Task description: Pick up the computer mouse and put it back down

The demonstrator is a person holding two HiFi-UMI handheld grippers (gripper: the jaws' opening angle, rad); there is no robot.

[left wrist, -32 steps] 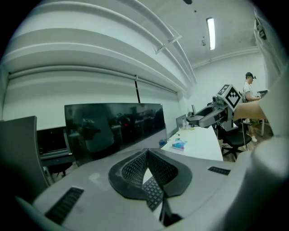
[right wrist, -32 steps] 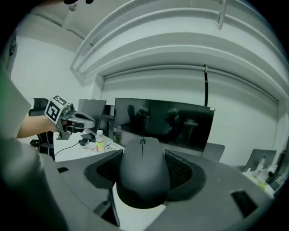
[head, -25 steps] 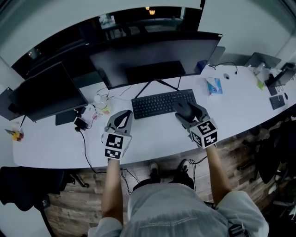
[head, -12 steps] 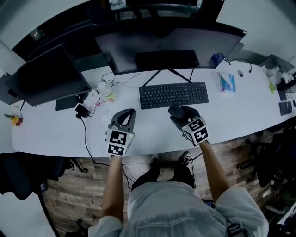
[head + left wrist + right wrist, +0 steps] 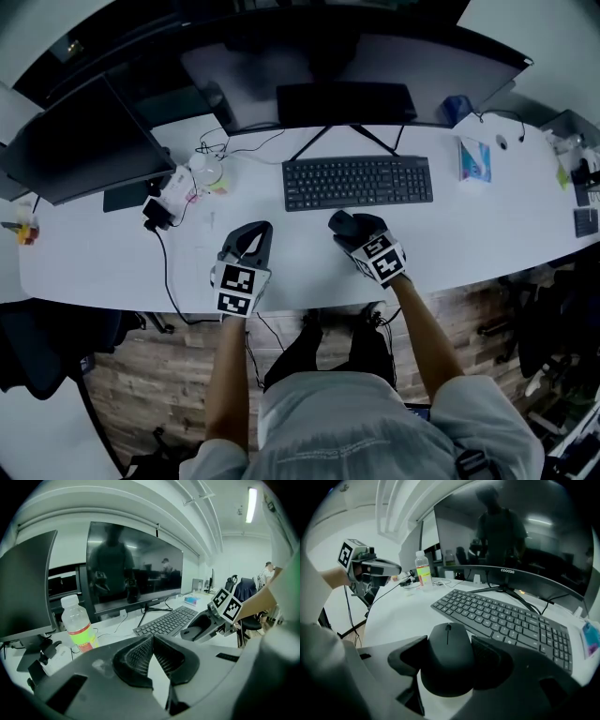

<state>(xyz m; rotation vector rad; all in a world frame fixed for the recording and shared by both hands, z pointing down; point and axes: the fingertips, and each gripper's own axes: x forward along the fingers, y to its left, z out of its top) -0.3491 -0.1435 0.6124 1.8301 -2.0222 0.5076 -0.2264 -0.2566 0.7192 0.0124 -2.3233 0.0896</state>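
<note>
The black computer mouse (image 5: 446,667) sits between the jaws of my right gripper (image 5: 449,643), which is shut on its sides. In the head view the mouse (image 5: 340,225) and right gripper (image 5: 349,231) are over the white desk (image 5: 94,262), just in front of the black keyboard (image 5: 356,182). I cannot tell whether the mouse touches the desk. My left gripper (image 5: 257,231) is off to the left near the desk's front edge. Its jaws meet at the tips with nothing between them (image 5: 151,638).
A wide monitor (image 5: 347,80) stands behind the keyboard, with a second screen (image 5: 80,141) to its left. A plastic bottle (image 5: 78,629), cables and a charger (image 5: 155,211) lie at the left. A blue packet (image 5: 473,159) lies right of the keyboard.
My right gripper has carried the mouse left and toward me, from beside the keyboard's right part to in front of its middle. The left gripper has stayed put.
</note>
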